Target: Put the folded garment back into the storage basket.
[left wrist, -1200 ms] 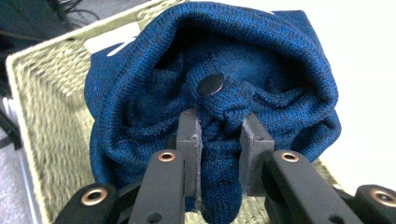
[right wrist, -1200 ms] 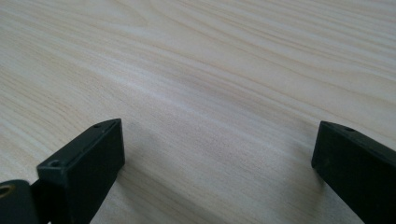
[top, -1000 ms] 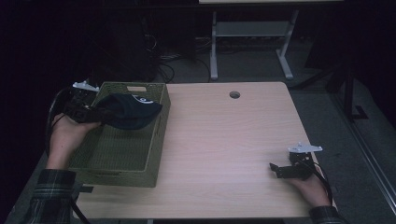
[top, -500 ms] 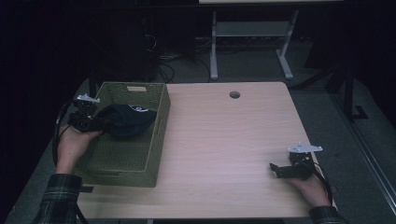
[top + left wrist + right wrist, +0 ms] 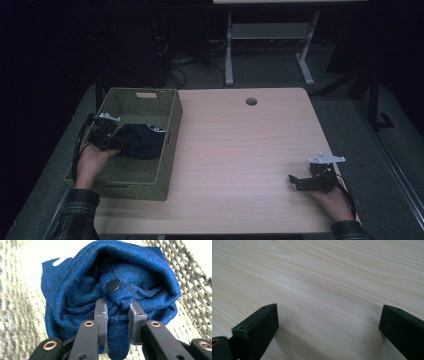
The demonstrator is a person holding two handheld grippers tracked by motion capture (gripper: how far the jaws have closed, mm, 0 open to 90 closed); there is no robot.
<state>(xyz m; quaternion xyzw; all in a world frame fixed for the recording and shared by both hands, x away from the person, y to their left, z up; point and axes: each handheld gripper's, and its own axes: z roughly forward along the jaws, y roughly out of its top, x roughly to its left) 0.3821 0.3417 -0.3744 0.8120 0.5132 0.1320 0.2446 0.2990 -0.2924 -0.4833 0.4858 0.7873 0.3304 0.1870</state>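
The left gripper (image 5: pixel 117 311) pinches a fold of the blue knit hat (image 5: pixel 110 290), low inside the woven basket (image 5: pixel 145 100) at the table's left; the right gripper (image 5: pixel 325 325) rests wide open, empty, near right; released unevenly, the knit may snag a jaw and lift back out.

Left gripper (image 5: pixel 111 135) clamped tight, right gripper (image 5: pixel 300 181) wide apart.

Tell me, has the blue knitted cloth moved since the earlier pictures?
Yes. Clamped in the left hand-held gripper, the blue knitted cloth has sunk from above the woven basket's rim to inside it.
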